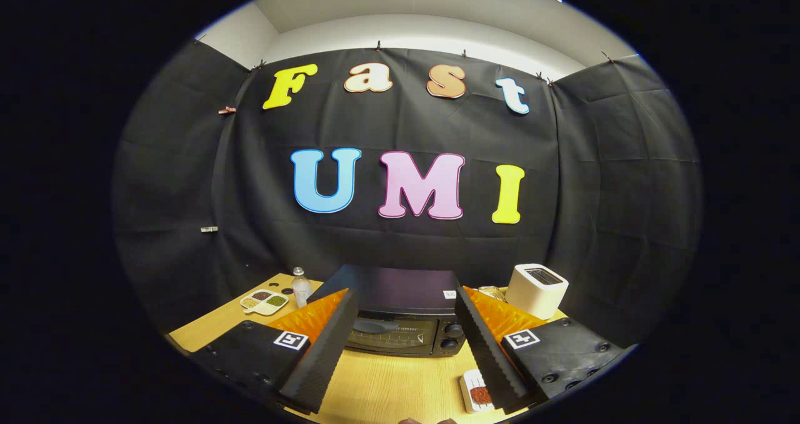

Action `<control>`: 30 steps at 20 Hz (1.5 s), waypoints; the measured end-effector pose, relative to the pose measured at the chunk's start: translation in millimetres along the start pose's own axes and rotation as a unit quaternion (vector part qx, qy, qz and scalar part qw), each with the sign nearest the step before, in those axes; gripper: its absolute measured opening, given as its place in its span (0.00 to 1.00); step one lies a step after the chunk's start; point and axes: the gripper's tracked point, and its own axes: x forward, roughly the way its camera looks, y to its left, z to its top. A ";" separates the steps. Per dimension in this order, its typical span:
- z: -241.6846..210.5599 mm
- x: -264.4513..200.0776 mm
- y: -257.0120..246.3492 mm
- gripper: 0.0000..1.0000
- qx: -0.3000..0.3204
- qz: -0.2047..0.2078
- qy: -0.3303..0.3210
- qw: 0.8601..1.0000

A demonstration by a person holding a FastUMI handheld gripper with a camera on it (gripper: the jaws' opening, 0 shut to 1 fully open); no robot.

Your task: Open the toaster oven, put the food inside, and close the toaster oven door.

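Wood table (381,389) carries toaster oven (400,324), toaster (536,290), bottle (301,286), 2 dishes.

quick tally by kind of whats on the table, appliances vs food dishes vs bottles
Appliances: 2, the toaster oven and the white toaster
Food dishes: 2, the divided dish and the food tray
Bottles: 1, the bottle
Total: 5

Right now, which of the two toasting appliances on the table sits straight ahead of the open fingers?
The black toaster oven, door shut, framed by the hand-held gripper; the white toaster stands off to its right.

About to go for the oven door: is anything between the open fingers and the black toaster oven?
Nothing visible. The gripper is open, with only bare wooden table before the closed black toaster oven. The small white food tray lies by one finger, off that path.
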 end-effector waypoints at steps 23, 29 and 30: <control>-142.6 163.9 50.5 0.98 0.020 0.029 0.165 0.986; -154.5 166.2 57.2 0.99 0.017 0.021 0.166 0.986; -157.2 165.1 56.4 0.98 0.027 0.019 0.174 0.984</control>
